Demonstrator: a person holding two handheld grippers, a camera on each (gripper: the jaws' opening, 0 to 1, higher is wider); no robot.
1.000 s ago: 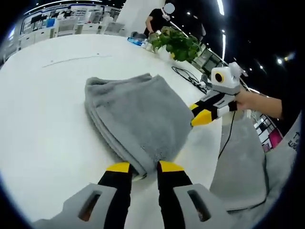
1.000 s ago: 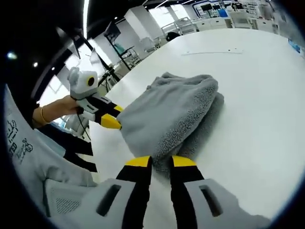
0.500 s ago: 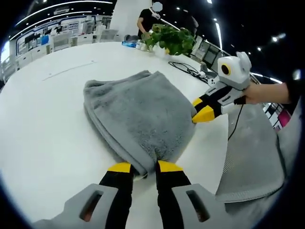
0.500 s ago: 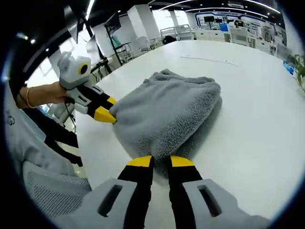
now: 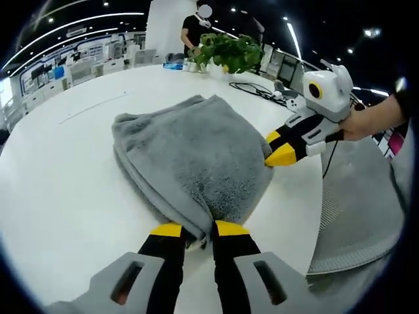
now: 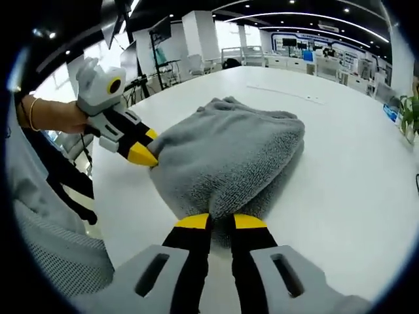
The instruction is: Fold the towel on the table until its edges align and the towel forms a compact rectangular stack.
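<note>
One table, one towel, two grippers, one potted plant.

The white table (image 5: 59, 190) carries a single grey towel (image 5: 190, 157), folded into a thick multi-layer bundle and lying near the table's near edge, seen in both views. In the left gripper view, the left gripper (image 5: 193, 229) has its yellow-tipped jaws narrow, pinched on the towel's near corner; the right gripper (image 5: 275, 149) enters from the right, held by a hand (image 5: 366, 121), its tips touching the towel's side edge. In the right gripper view, the right gripper's own jaws are narrow, nipping the towel's near edge. One potted plant (image 5: 226, 52) stands at the table's far edge, its leafy foliage visible, the pot itself unclear. A black cable (image 5: 258, 91) lies near it.
</note>
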